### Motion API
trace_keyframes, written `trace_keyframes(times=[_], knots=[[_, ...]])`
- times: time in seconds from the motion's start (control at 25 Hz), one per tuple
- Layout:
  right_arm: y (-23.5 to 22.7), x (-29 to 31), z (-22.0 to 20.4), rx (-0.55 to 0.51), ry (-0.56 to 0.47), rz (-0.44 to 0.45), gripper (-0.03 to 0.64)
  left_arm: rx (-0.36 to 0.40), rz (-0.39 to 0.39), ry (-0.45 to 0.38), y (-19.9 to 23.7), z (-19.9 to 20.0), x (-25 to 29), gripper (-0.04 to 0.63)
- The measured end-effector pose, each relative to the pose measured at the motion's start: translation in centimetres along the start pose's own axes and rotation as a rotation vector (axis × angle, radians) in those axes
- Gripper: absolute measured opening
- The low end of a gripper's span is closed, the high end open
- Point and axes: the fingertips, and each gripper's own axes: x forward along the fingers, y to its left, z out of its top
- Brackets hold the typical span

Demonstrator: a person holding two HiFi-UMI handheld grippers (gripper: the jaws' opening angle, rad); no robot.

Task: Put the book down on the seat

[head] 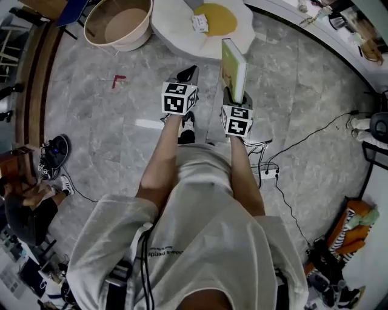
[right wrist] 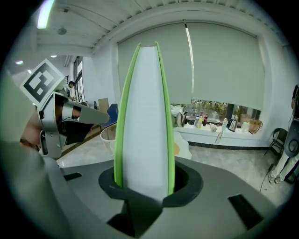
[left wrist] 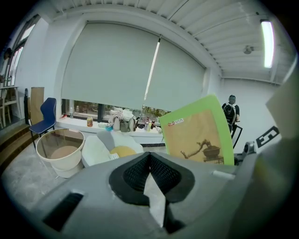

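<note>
My right gripper [head: 237, 95] is shut on the lower end of a green-covered book [head: 233, 68], which stands upright on edge. In the right gripper view the book's [right wrist: 142, 116] white page edge faces the camera and rises from between the jaws of the right gripper [right wrist: 144, 186]. The left gripper [head: 191, 71] hangs just left of the book, shut, with nothing in it. Ahead on the floor stands the white seat [head: 176, 27] with a yellow cushion [head: 217, 18]. In the left gripper view the book's cover [left wrist: 198, 137] is at the right and the seat [left wrist: 96, 149] is left of centre.
A round beige tub [head: 118, 21] stands left of the seat. Cables and a power strip [head: 270, 174] lie on the grey floor at the right. A red mark [head: 118, 79] is on the floor. A seated person [head: 24, 206] and shoes [head: 54, 151] are at the left. A counter [left wrist: 126, 126] runs under the window.
</note>
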Motion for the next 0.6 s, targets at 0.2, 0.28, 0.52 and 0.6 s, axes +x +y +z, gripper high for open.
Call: trace_keyframes(times=[0.2,0.28,0.52,0.6], knots=[[0.6,2.8,1.3,0.025,0.014,-0.008,0.133,0.007,-0.051,0.033,1.8,0.3,2.8,0.008],[1.0,4.2,2.2,0.047,0.002,-0.003,0.133,0.013,-0.064,0.037,2.9,0.8,3.7,0.008],[1.6,6.8,3.4,0.066,0.009,-0.017,0.133,-0.017,-0.078,0.075,5.8,0.4,5.7,0.008],[2.1,7.7,3.5,0.073,0.017,-0.025,0.133,-0.019,-0.085,0.076,6.9,0.5,5.9,0.008]])
